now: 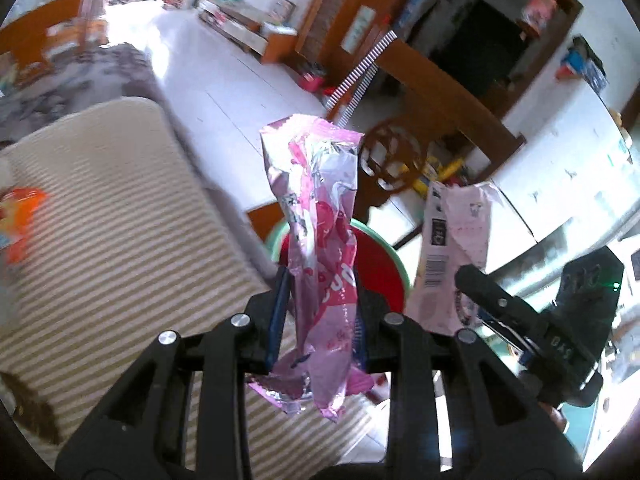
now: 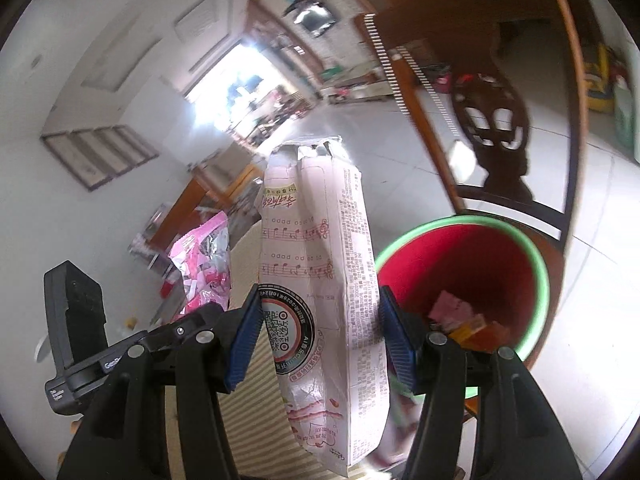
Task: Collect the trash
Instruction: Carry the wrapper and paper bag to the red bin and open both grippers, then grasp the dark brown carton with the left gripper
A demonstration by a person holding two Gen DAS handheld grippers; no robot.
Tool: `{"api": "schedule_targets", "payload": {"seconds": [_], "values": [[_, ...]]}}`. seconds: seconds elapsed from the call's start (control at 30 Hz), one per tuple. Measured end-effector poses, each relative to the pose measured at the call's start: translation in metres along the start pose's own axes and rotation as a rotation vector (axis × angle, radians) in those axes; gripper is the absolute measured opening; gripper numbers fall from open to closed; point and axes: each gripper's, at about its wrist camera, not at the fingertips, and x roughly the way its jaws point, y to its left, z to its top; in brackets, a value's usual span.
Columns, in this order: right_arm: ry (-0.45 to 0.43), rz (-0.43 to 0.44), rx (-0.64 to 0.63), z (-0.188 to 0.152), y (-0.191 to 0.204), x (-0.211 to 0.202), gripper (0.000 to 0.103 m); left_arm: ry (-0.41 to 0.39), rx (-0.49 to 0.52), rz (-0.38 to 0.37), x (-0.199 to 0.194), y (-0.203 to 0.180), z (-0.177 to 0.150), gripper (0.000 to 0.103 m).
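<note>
My left gripper (image 1: 320, 320) is shut on a crumpled pink wrapper (image 1: 320, 216), which stands up between the blue pads above the rim of a red bin (image 1: 384, 276) with a green edge. My right gripper (image 2: 320, 336) is shut on a flattened pale pink carton (image 2: 320, 280) printed with music notes and a QR code. The red bin (image 2: 460, 264) lies just right of that carton and holds several scraps of trash (image 2: 464, 316). From the left wrist view the right gripper (image 1: 480, 292) and its carton (image 1: 452, 248) show at the right. The pink wrapper (image 2: 204, 268) shows left of the carton.
A beige striped cushion (image 1: 104, 216) fills the left of the left wrist view, with an orange packet (image 1: 20, 220) on it. A dark carved wooden chair (image 2: 496, 128) stands behind the bin on the white tiled floor (image 1: 224, 96). A wooden cabinet (image 1: 452, 80) is beyond.
</note>
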Motion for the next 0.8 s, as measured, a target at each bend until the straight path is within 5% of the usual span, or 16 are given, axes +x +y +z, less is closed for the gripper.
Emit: {"api": "schedule_targets", "payload": {"seconds": [0.2, 0.27, 0.3, 0.57, 0.8], "values": [[-0.038, -0.044, 0.003, 0.016, -0.014, 0.001, 0.059, 0.097, 0.102, 0.010, 0.036, -0.020, 0.007, 0.029], [-0.043, -0.046, 0.010, 0.020, -0.017, 0.000, 0.073, 0.091, 0.129, 0.042, 0.037, -0.024, 0.005, 0.048], [-0.054, -0.048, 0.020, 0.020, -0.017, -0.001, 0.076, 0.076, 0.137, 0.053, 0.036, -0.024, 0.007, 0.067], [-0.024, -0.016, 0.014, 0.013, 0.001, 0.000, 0.076, -0.013, 0.084, 0.067, 0.004, -0.010, -0.009, 0.069], [0.060, 0.095, -0.156, -0.010, 0.087, 0.008, 0.077, -0.080, -0.079, 0.199, -0.039, 0.035, -0.037, 0.069]]}}
